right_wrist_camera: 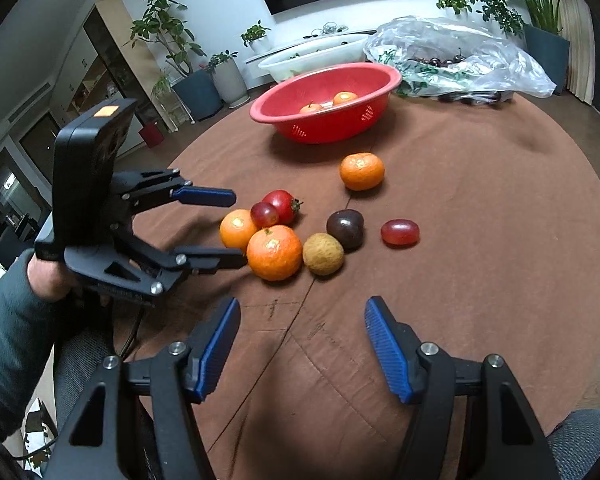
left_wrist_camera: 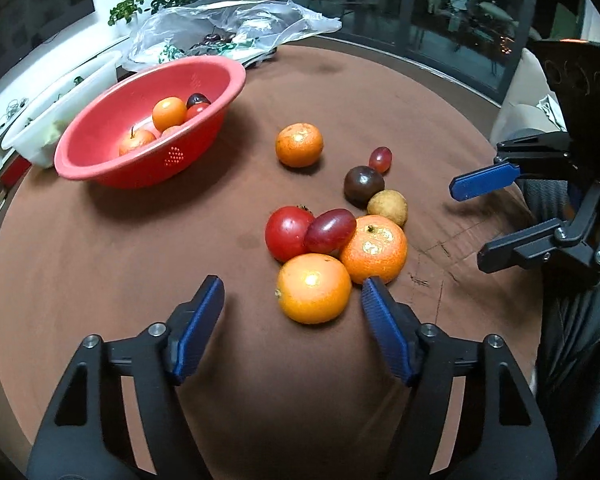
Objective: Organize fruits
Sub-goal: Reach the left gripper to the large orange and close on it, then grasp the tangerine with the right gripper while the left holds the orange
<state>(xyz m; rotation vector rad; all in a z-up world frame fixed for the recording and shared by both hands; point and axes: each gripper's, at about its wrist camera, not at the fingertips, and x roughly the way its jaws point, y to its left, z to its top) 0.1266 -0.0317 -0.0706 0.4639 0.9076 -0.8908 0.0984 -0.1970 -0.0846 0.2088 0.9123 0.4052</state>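
Meanwhile both tools gape empty, left tool [left_wrist_camera: 292,300] beside an orange [left_wrist_camera: 314,288], right tool [right_wrist_camera: 302,320] over brown table [right_wrist_camera: 480,280]

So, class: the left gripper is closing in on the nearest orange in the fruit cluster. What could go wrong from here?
1. The smooth round orange touches the dimpled mandarin and red tomato. The open left gripper has one fingertip right by the mandarin and may nudge it.
2. Disturbed neighbours, such as the oval red grape, might roll across the brown tablecloth.
3. The red plastic colander sits apart, so a loose grip risks a drop.
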